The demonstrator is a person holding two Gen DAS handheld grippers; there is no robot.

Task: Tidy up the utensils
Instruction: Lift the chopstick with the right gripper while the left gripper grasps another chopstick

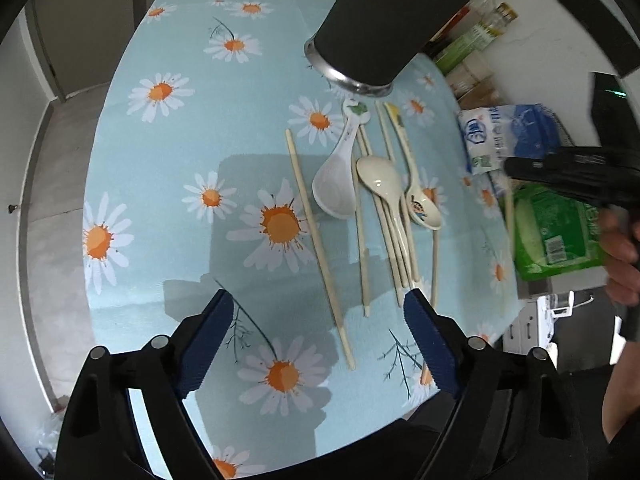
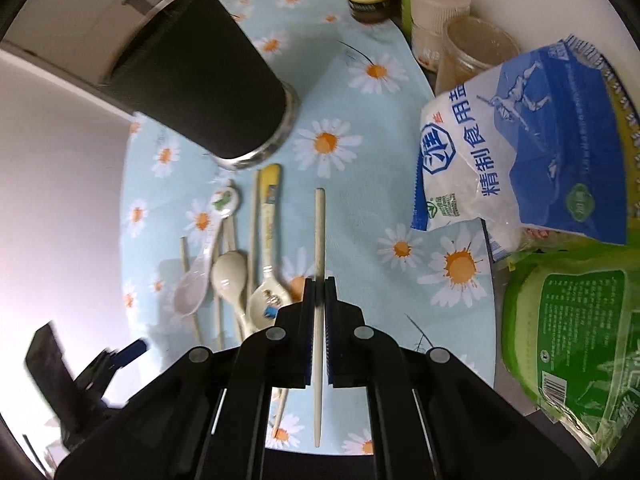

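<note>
The chopstick (image 2: 319, 232) is pinched between the two fingers of the right gripper (image 2: 319, 284). It points forward over the daisy cloth (image 2: 352, 208), toward the black cup (image 2: 200, 80), and its back end sticks out behind the fingers. It looks lifted off the cloth, but I cannot be sure.

The job seems to have only just begun. I think the cup is where the things should go, and I cannot see inside it, so I cannot say if anything is in there yet. A lot is left on the cloth: a white spoon (image 1: 336, 184), a cream spoon (image 1: 380, 182), a picture spoon (image 1: 422, 208) and a bunch of chopsticks (image 1: 394, 248) lying under and beside them. One long chopstick (image 1: 320, 252) lies a little apart on the left side.

The left gripper (image 1: 318, 308) hangs over the near ends of those sticks. Its fingers are spread wide and hold nothing.

The left view shows the whole pile best, with each spoon clear. It shows the right gripper only as a dark blur at the edge, and the held stick is hard to pick out there. The right view shows the grip up close. It also shows the salt bag (image 2: 520, 152) and the green bag (image 2: 576, 340), well off to the right, with jars (image 2: 440, 12) behind.
</note>
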